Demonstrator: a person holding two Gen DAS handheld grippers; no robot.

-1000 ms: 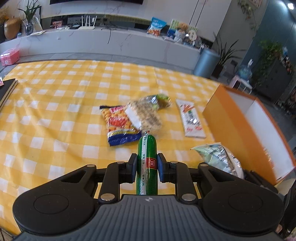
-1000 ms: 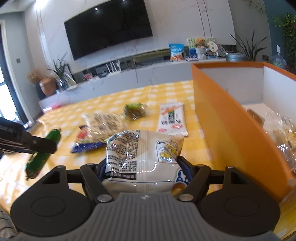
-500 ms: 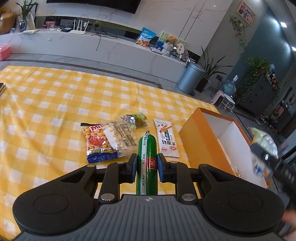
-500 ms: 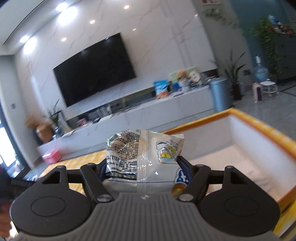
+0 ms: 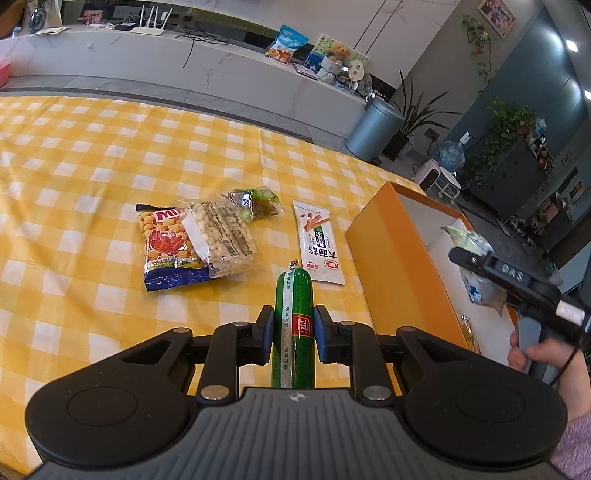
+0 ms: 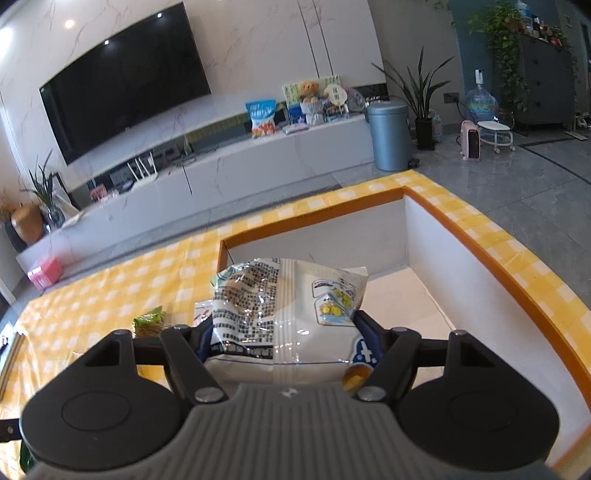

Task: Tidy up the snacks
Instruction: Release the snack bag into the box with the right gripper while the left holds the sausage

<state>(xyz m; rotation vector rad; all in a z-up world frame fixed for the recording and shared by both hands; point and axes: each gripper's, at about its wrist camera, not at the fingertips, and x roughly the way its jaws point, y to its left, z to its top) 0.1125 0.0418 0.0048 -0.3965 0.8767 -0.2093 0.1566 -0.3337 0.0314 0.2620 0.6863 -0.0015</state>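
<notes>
A home living room. A big TV [image 6: 122,88] hangs on a marble wall above a long white console [image 6: 229,166] carrying a router [image 5: 147,27], a teddy bear [image 6: 308,90] and a snack bag [image 6: 262,118]. Houseplants [image 6: 421,88], a bin [image 6: 389,136] and a water jug [image 6: 480,101] stand on the grey tile floor, and a yellow checked cloth [image 5: 92,155] covers the table.

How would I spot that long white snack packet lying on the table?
Find the orange box on the yellow checked tablecloth. Just left of its wall lies the long white packet, flat. Unlike the crinkly bags further left, it is narrow, with red Chinese lettering.
</notes>
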